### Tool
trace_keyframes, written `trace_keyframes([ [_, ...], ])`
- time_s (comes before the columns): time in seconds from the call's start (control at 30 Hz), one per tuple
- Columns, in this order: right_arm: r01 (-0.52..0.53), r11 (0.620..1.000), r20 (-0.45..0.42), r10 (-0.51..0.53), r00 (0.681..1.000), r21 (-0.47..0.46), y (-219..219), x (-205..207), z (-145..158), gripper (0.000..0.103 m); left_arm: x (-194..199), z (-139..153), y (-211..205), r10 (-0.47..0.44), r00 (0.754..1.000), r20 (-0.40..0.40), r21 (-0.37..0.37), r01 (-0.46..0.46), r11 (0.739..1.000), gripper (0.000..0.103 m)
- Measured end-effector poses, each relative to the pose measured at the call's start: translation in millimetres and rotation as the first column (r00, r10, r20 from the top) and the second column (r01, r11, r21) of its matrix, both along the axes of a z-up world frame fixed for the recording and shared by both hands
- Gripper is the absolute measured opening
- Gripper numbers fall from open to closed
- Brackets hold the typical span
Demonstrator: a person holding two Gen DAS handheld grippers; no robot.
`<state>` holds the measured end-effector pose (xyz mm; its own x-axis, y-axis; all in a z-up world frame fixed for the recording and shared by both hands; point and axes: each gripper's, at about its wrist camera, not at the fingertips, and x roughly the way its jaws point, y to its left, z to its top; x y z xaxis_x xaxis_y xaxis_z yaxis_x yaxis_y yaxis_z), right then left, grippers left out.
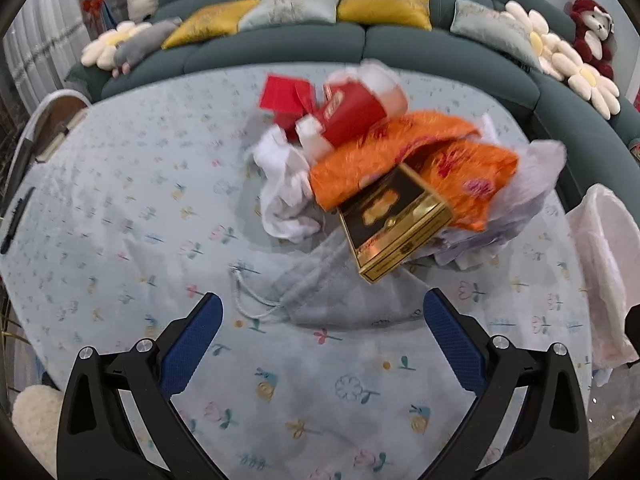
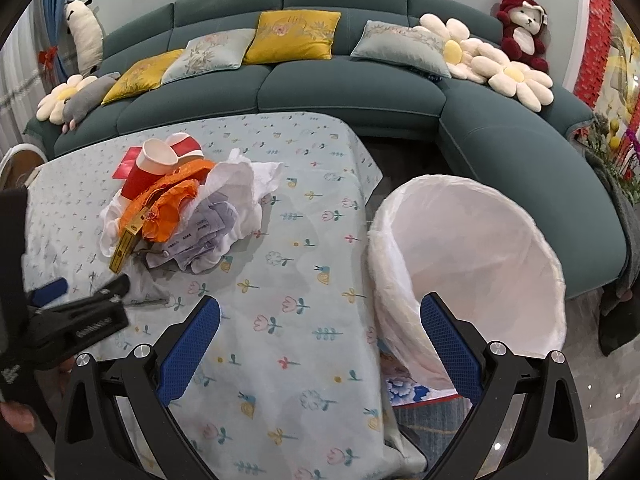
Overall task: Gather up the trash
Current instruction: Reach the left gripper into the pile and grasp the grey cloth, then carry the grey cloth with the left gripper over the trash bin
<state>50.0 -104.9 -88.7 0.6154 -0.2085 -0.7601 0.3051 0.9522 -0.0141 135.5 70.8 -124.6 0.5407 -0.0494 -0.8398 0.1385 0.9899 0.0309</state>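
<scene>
Blue-padded and spread wide, the left gripper (image 1: 322, 320) holds nothing; it hangs over the flowered tablecloth (image 1: 120, 220) just near of a grey drawstring pouch (image 1: 332, 296). Beyond that lies the trash pile: a gold-and-black box (image 1: 394, 224) leaning on an orange wrapper (image 1: 420, 152), white tissue (image 1: 284, 196), and red paper cups (image 1: 352, 112) on the far side. Judging by this, collecting has hardly begun; the next move calls for reaching forward and closing on one piece. To the right, the right gripper (image 2: 320, 324) is equally wide and empty, straddling the table's right edge. Right again stands the lined bin (image 2: 472, 264), its mouth clear beside the table, with open floor before the sofa (image 2: 352, 92).
</scene>
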Motion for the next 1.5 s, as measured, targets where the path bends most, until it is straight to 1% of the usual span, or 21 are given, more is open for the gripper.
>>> trace_keyframes([
  [0.13,-0.010,1.000,0.005,0.010,1.000,0.009,2.4,17.0,-1.6,0.096,7.3,-12.2,-0.8,0.001,1.000,-0.025,-0.013,-0.002,1.000,0.094],
  [0.2,-0.014,1.000,0.017,0.014,1.000,0.015,3.3,27.0,0.5,0.096,8.3,-15.9,-1.3,-0.007,0.999,-0.035,-0.026,0.006,1.000,0.084],
  [0.27,-0.016,1.000,0.031,0.015,0.999,0.022,4.2,37.4,3.0,0.095,9.5,-20.3,-0.4,-0.020,0.998,-0.062,-0.050,0.017,0.999,0.070],
  [0.3,-0.020,0.999,0.040,0.019,0.999,0.026,5.3,44.0,5.0,0.093,10.2,-21.0,-0.7,-0.019,0.997,-0.069,-0.056,0.015,0.998,0.067],
  [0.33,-0.026,0.999,0.048,0.024,0.999,0.028,6.9,50.6,6.6,0.090,9.2,-21.0,0.6,-0.016,0.998,-0.068,-0.062,0.011,0.998,0.065],
  [0.4,-0.036,0.999,0.059,0.034,0.998,0.031,10.2,61.4,8.8,0.085,7.3,-20.5,3.0,-0.016,0.998,-0.066,-0.072,0.012,0.997,0.052],
  [0.43,-0.043,0.999,0.065,0.041,0.997,0.033,12.4,67.9,9.6,0.083,6.9,-20.3,4.8,-0.017,0.998,-0.067,-0.076,0.011,0.997,0.050],
  [0.47,-0.051,0.998,0.070,0.048,0.996,0.034,14.7,73.8,9.8,0.081,6.1,-19.8,6.9,-0.017,0.998,-0.067,-0.085,0.011,0.996,0.043],
  [0.5,-0.056,0.998,0.072,0.054,0.996,0.036,16.5,77.9,9.6,0.076,5.9,-19.5,8.6,-0.018,0.997,-0.069,-0.092,0.012,0.996,0.035],
  [0.53,-0.064,0.997,0.070,0.061,0.996,0.039,18.9,83.4,8.6,0.071,5.6,-18.7,9.3,-0.021,0.997,-0.074,-0.104,0.013,0.995,0.030],
  [0.57,-0.070,0.997,0.067,0.067,0.995,0.042,20.5,87.0,7.5,0.068,6.7,-17.5,11.2,-0.025,0.997,-0.079,-0.114,0.016,0.993,0.022],
  [0.6,-0.077,0.996,0.063,0.074,0.995,0.046,23.1,92.7,5.4,0.064,6.1,-16.9,11.4,-0.027,0.996,-0.082,-0.121,0.017,0.993,0.020],
  [0.67,-0.083,0.995,0.055,0.080,0.995,0.057,26.4,102.6,0.9,0.057,5.7,-15.7,11.4,-0.032,0.996,-0.081,-0.127,0.022,0.992,0.017],
  [0.7,-0.086,0.994,0.049,0.083,0.995,0.064,26.7,106.6,-1.7,0.052,4.6,-14.8,11.4,-0.035,0.996,-0.079,-0.128,0.024,0.991,0.016],
  [0.73,-0.092,0.993,0.042,0.089,0.995,0.078,27.1,111.2,-4.9,0.043,4.7,-14.0,11.0,-0.036,0.996,-0.079,-0.132,0.025,0.991,0.015],
  [0.77,-0.097,0.991,0.030,0.094,0.995,0.097,26.6,116.1,-8.8,0.038,5.2,-13.5,10.8,-0.035,0.996,-0.081,-0.138,0.023,0.990,0.015],
  [0.83,-0.101,0.987,0.016,0.100,0.995,0.128,25.0,120.2,-14.7,0.014,3.2,-12.2,12.4,-0.031,0.996,-0.088,-0.147,0.018,0.989,0.014],
  [0.9,-0.102,0.985,0.018,0.100,0.995,0.139,24.9,120.1,-16.1,0.005,-0.7,-8.4,13.0,-0.033,0.996,-0.078,-0.141,0.022,0.990,0.013],
  [1.07,-0.109,0.988,0.061,0.102,0.993,0.113,21.9,106.1,-1.8,0.003,-11.9,4.6,11.6,-0.046,0.997,-0.056,-0.145,0.037,0.989,0.013],
  [1.2,-0.096,0.989,0.105,0.084,0.991,0.116,9.2,88.6,15.8,0.003,-22.9,16.9,4.6,-0.067,0.997,-0.031,-0.141,0.062,0.988,0.013],
  [1.5,-0.050,0.992,0.191,0.026,0.981,0.120,-26.4,50.3,48.4,0.003,-44.3,51.6,-26.7,-0.131,0.991,0.039,-0.135,0.135,0.982,0.012],
])
